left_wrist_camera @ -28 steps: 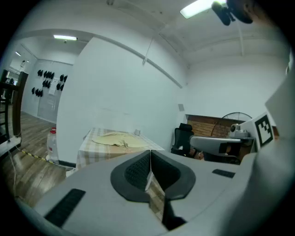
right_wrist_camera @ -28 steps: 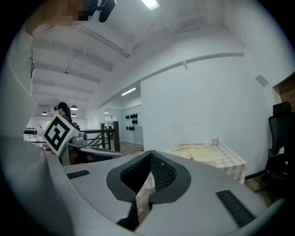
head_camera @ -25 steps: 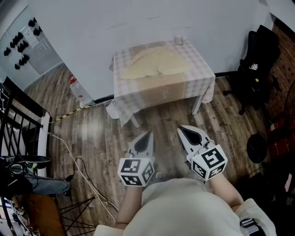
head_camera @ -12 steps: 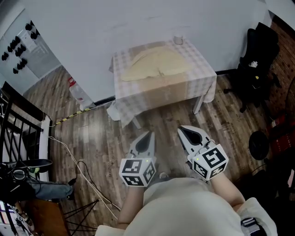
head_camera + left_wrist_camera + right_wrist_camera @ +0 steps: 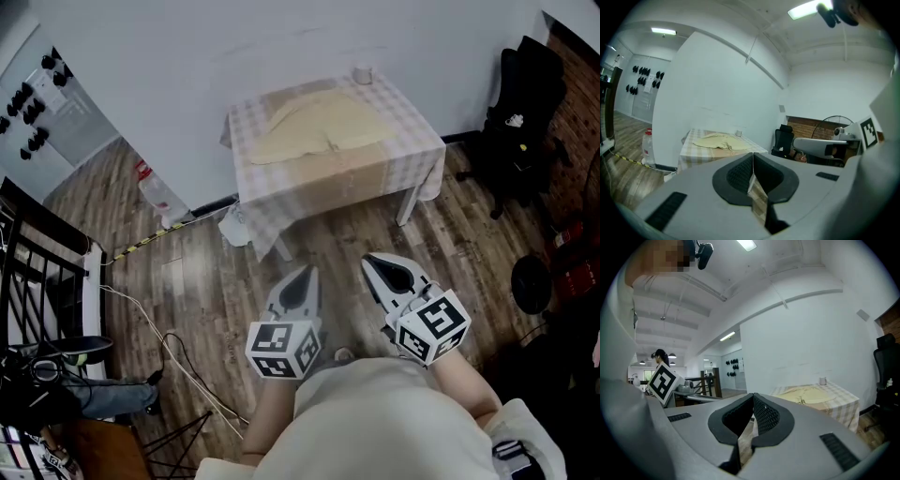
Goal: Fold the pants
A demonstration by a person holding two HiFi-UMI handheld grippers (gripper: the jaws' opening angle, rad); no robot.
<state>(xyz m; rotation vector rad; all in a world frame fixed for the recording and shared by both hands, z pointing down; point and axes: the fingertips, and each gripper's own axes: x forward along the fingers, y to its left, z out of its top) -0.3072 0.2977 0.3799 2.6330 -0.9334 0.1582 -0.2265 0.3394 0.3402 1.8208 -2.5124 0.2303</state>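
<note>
**A:** Where are the pants?

**B:** The pants [image 5: 319, 127] are on the table [image 5: 281, 202], lying flat on the checked cloth [image 5: 412, 159]. They are pale cream and rumpled a little at the edges. They take up most of the top, more toward the wall side.

**A:** Anything else up there?

**B:** A small cup [image 5: 363, 74] at the far right corner, just beside the pants. I cannot tell whether it touches them.

**A:** And the tools?

**B:** Both are held low in front of the person, side by side over the wood floor [image 5: 187, 272], well short of the table. They point toward it, nearly level.

**A:** Is the left tool open?

**B:** No. The left tool [image 5: 305, 273] has its jaws closed tip to tip, with nothing held. Its own view shows only floor through the slit behind the tips.

**A:** And the right one?

**B:** The same. The right tool [image 5: 368, 259] has its jaws together at the tips and holds nothing.

**A:** What stands around the table?

**B:** A white wall [image 5: 281, 37] is behind it. A clear bottle [image 5: 155, 187] stands on the floor to its left, near the wall. A black chair [image 5: 525, 122] is off to its right. A thin cable [image 5: 178, 347] trails across the floor on the person's left.
</note>
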